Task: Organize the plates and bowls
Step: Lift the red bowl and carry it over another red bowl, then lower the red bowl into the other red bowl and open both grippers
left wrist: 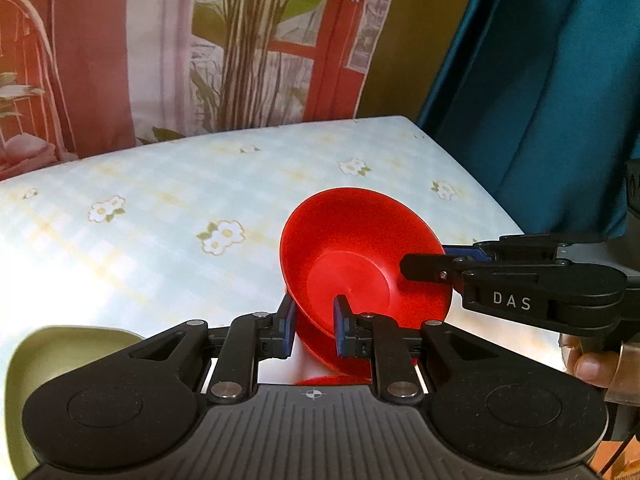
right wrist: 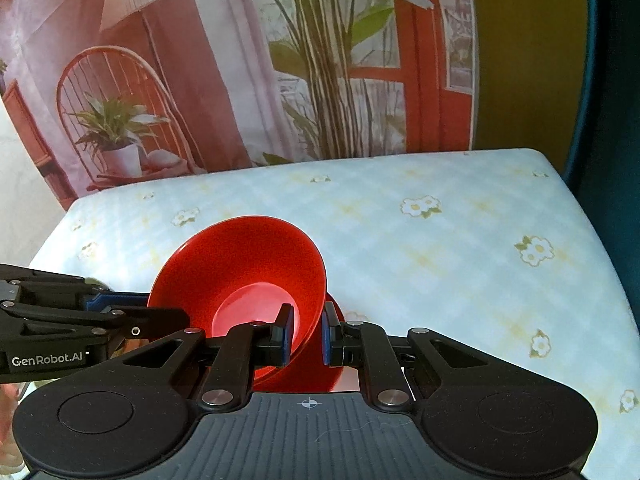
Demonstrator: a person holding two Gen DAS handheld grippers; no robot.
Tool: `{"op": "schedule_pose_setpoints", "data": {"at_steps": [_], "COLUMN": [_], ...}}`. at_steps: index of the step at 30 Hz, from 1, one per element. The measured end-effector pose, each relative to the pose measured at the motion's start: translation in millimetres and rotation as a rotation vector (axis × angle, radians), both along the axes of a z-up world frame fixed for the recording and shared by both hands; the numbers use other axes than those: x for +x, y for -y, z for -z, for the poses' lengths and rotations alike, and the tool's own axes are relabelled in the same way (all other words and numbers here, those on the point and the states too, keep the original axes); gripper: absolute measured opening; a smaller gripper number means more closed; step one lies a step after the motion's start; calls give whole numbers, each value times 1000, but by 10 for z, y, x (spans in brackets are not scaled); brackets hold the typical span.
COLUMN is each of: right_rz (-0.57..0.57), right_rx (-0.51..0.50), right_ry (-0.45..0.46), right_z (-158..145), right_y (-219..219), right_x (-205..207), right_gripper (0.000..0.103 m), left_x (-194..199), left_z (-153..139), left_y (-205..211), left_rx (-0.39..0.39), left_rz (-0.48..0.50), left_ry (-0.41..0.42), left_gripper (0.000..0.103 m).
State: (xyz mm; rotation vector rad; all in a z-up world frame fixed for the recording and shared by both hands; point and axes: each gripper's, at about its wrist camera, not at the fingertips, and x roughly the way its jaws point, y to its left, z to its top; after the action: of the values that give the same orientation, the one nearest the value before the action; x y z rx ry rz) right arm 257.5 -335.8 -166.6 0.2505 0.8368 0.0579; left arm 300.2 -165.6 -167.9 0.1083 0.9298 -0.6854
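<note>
The near rim of the red bowl (left wrist: 360, 248) is hidden behind the left gripper (left wrist: 314, 330). A green dish (left wrist: 60, 352) is cut off by the left edge and mostly covered by the gripper body. Only a fingertip of the person's hand (left wrist: 592, 368) is seen. In the right wrist view, what lies under the bowl cannot be told.
</note>
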Motion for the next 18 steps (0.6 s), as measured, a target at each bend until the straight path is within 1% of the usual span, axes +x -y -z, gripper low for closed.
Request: {"op": "schedule_pose_setpoints", "data": {"at_steps": [6,18], "right_rz": [10,16], "right_rx": [3,10], "right_ry": [-13,0], "right_z": [66,77], "right_y": [54,62], "right_x": [-100,-149], "right_gripper": [13,14], "left_x": [1,12], "left_z": [22,67], "left_y": [47,64], "left_rx": [12,28], "left_rz": [21,19], "left_ry": [-7,-14], "left_gripper": [19,20]}}
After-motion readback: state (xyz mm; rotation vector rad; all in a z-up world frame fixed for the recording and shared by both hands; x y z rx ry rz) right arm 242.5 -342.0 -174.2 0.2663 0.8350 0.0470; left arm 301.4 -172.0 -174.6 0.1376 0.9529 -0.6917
